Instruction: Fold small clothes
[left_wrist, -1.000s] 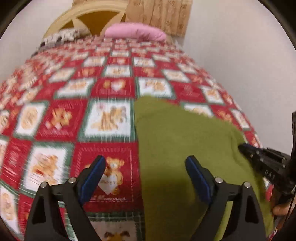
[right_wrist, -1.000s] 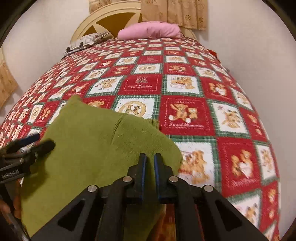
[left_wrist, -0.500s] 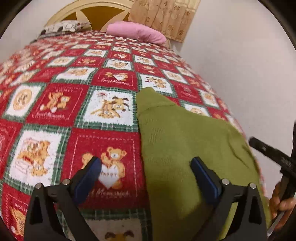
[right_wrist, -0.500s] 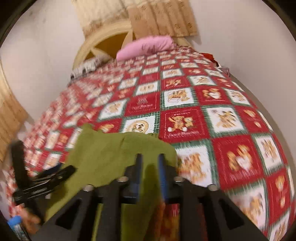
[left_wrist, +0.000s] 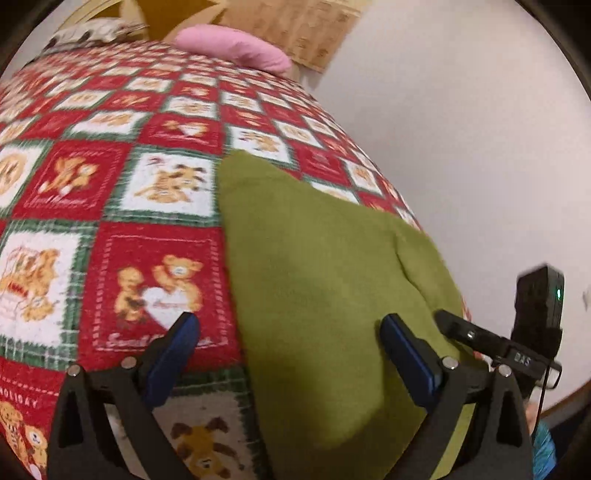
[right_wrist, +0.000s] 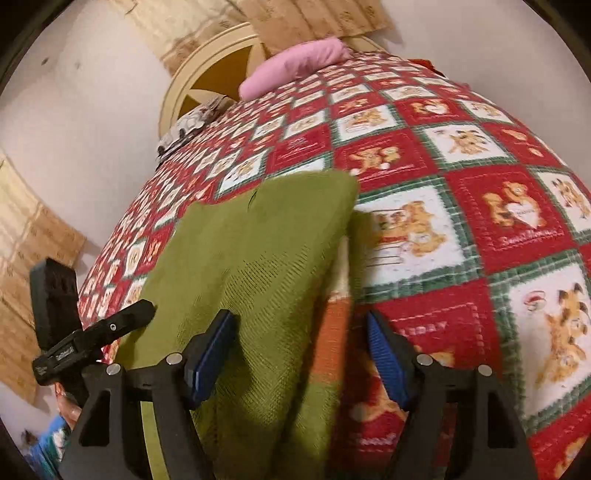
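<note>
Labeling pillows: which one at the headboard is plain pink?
The pink pillow, centered at the headboard; the other pillow, beside it toward the bed's edge, has a dark-and-white print.

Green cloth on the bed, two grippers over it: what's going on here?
A person with a gripper in each hand is folding a green knit garment laid on a teddy-bear patchwork bedspread. The left gripper hovers wide open over the garment's edge, gripping nothing. The right gripper is opening; the cloth's edge lies below its fingers, but the pads do not press on it. A pink pillow sits at the headboard.
</note>
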